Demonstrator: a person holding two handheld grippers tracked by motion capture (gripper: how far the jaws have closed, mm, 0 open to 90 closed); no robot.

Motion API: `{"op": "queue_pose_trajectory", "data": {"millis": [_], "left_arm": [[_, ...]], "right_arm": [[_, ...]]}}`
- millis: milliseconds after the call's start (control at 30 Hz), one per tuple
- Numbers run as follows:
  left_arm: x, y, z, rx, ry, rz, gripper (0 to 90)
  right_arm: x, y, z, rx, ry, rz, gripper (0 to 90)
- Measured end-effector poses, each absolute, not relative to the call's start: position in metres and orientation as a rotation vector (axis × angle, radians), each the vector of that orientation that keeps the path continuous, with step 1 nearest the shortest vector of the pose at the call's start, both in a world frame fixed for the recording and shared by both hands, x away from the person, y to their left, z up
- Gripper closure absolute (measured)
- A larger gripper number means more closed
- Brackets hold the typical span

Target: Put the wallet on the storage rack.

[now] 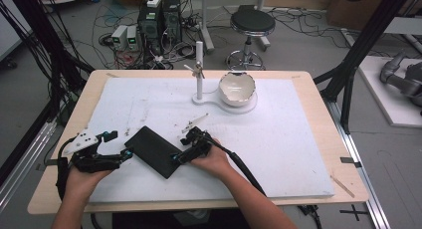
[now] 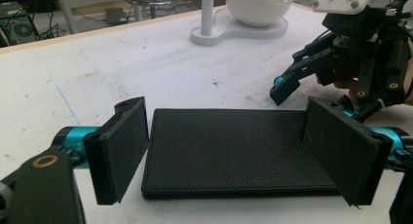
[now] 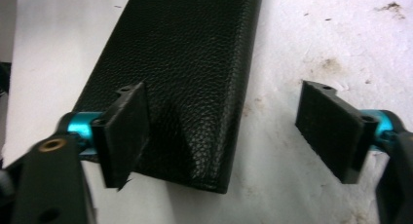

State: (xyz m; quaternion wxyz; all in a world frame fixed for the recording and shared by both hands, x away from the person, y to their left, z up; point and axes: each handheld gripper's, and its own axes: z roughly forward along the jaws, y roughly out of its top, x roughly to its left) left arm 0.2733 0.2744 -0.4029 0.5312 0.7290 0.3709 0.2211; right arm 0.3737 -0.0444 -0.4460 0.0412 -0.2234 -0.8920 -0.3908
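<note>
A flat black leather wallet (image 1: pixel 156 150) lies slantwise on the white board, between my two grippers. My left gripper (image 1: pixel 121 144) is at its left end and stands open. In the left gripper view its pads (image 2: pixel 122 146) flank the wallet (image 2: pixel 229 131) near the short sides without touching it. My right gripper (image 1: pixel 180 149) is open at the wallet's right end. In the right gripper view the gripper (image 3: pixel 229 131) straddles one long edge of the wallet (image 3: pixel 180 63): its left pad (image 3: pixel 124 131) hangs over the leather, its right pad (image 3: pixel 331 129) over bare board.
At the back of the white board (image 1: pixel 278 139) stands a white post with a clip (image 1: pixel 199 74), and beside it on the same base a white cracked shell-like bowl (image 1: pixel 237 87). A small metal clip (image 1: pixel 194 123) lies just behind the right gripper. The wooden table edge (image 1: pixel 343 169) frames the board.
</note>
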Motion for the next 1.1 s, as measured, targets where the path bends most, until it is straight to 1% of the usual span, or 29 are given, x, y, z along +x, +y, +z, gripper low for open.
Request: {"op": "queue_pose_trajectory", "data": {"millis": [33,100,167,333,533,633,767,900,1100], "left_arm": [[0.273,0.274,-0.403,1.739,0.885,0.528,17.6],[0.273,0.274,-0.403,1.741,0.885,0.528,17.6],[0.273,0.274,-0.403,1.740,0.887,0.528,17.6],[0.273,0.272,-0.404,1.747,0.888,0.533,17.6],[0.274,0.272,-0.404,1.753,0.885,0.533,17.6],[0.273,0.273,-0.404,1.748,0.885,0.538,17.6],[0.273,0.274,-0.404,1.736,0.884,0.530,17.6],[0.273,0.275,-0.405,1.726,0.882,0.524,17.6],[0.275,0.274,-0.405,1.725,0.880,0.514,17.6]], "right_arm": [[0.373,-0.045,-0.445,-0.673,-2.717,-1.193,29.1],[0.371,-0.044,-0.445,-0.650,-2.702,-1.190,33.6],[0.370,-0.044,-0.446,-0.631,-2.686,-1.196,41.0],[0.372,-0.046,-0.447,-0.656,-2.625,-1.179,49.0],[0.375,-0.050,-0.446,-0.698,-2.572,-1.190,70.2],[0.371,-0.047,-0.441,-0.690,-2.632,-1.192,77.2],[0.364,-0.044,-0.435,-0.689,-2.701,-1.190,82.4],[0.362,-0.048,-0.429,-0.660,-2.714,-1.208,83.4],[0.364,-0.069,-0.409,-0.601,-2.794,-1.235,84.3]]}}
